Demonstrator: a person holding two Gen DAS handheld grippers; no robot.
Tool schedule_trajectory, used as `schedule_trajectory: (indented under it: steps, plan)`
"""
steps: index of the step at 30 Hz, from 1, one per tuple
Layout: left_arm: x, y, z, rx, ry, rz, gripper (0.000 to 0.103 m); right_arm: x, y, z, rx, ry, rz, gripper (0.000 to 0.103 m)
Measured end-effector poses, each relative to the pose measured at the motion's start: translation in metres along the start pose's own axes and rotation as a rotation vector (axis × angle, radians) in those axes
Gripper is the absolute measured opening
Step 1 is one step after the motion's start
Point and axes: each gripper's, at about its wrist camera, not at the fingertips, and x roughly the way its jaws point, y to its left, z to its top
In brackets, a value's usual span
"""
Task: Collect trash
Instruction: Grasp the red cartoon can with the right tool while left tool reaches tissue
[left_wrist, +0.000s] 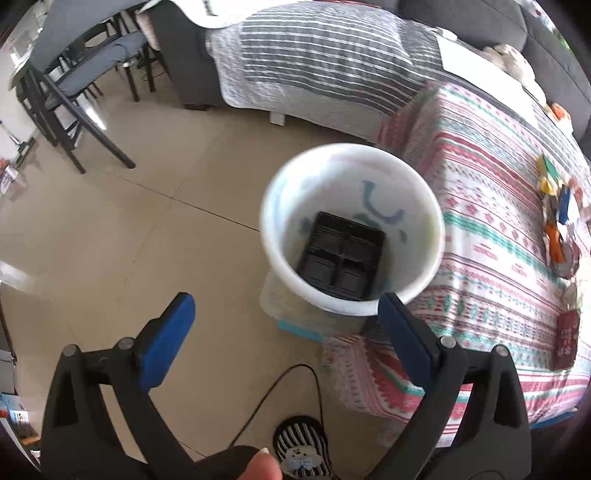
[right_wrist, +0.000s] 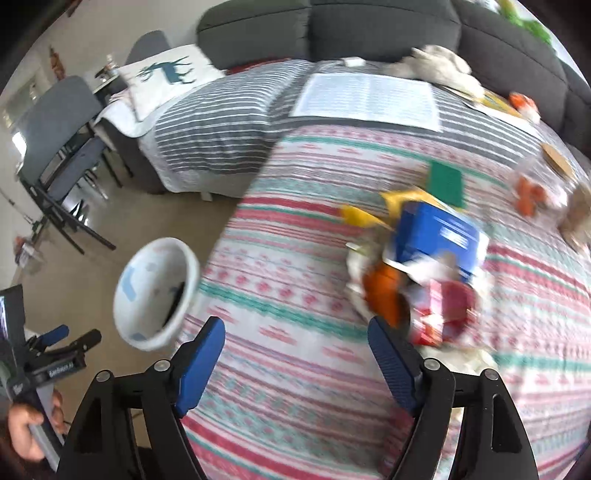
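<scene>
A white bin (left_wrist: 352, 177) stands on the floor beside the patterned bed; a black plastic tray (left_wrist: 341, 254) lies inside it. My left gripper (left_wrist: 286, 314) is open and empty, just in front of the bin. The bin also shows in the right wrist view (right_wrist: 155, 295), at the left. My right gripper (right_wrist: 297, 339) is open and empty above the red-and-green patterned cover (right_wrist: 295, 258). A blurred pile of trash lies ahead to its right: a blue box (right_wrist: 436, 236), yellow pieces (right_wrist: 369, 214), an orange wrapper (right_wrist: 384, 295), a red packet (right_wrist: 447, 314) and a green card (right_wrist: 445, 182).
A grey striped blanket (right_wrist: 221, 125) covers the sofa behind, with a deer pillow (right_wrist: 162, 81) and a printed sheet (right_wrist: 365, 99). Dark chairs (left_wrist: 81, 85) stand at the left on the tiled floor. A black cable (left_wrist: 280, 384) and a striped slipper (left_wrist: 301, 448) lie below the left gripper.
</scene>
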Motion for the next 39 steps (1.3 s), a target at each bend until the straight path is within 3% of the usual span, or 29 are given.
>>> schedule_trajectory:
  steps: [3,7,11,15,20,23,25,26,29,34,39]
  plan:
    - [-0.003,-0.014,-0.002,0.002,0.012,-0.026,0.099,-0.012,-0.032,-0.020,0.032,0.004,-0.003,0.084]
    - [-0.010,-0.033,-0.003,0.001,0.023,-0.074,0.102,-0.014,-0.076,-0.039,0.095,0.049,-0.073,0.084]
    - [-0.018,-0.058,-0.003,0.031,0.022,-0.109,0.102,-0.019,-0.122,-0.052,0.217,0.072,-0.068,0.084]
    - [-0.024,-0.081,-0.003,0.063,0.024,-0.143,0.102,-0.014,-0.140,-0.067,0.266,0.124,-0.057,0.084]
    - [-0.024,-0.105,-0.003,0.106,0.038,-0.165,0.102,0.004,-0.132,-0.087,0.257,0.212,0.042,0.083]
    - [-0.026,-0.116,-0.004,0.124,0.049,-0.189,0.102,0.014,-0.124,-0.095,0.240,0.249,0.069,0.074]
    - [-0.028,-0.125,-0.006,0.137,0.048,-0.199,0.102,0.020,-0.121,-0.098,0.235,0.271,0.088,0.059]
    - [-0.030,-0.128,-0.006,0.143,0.048,-0.203,0.102,0.025,-0.119,-0.099,0.227,0.284,0.094,0.056]
    - [-0.031,-0.140,-0.007,0.147,0.057,-0.222,0.102,0.017,-0.115,-0.098,0.214,0.261,0.091,0.056]
    - [-0.036,-0.172,-0.007,0.183,0.051,-0.235,0.102,-0.031,-0.118,-0.085,0.204,0.121,0.176,0.056]
    - [-0.043,-0.222,-0.011,0.275,0.027,-0.242,0.102,-0.066,-0.167,-0.080,0.313,0.018,0.121,0.056]
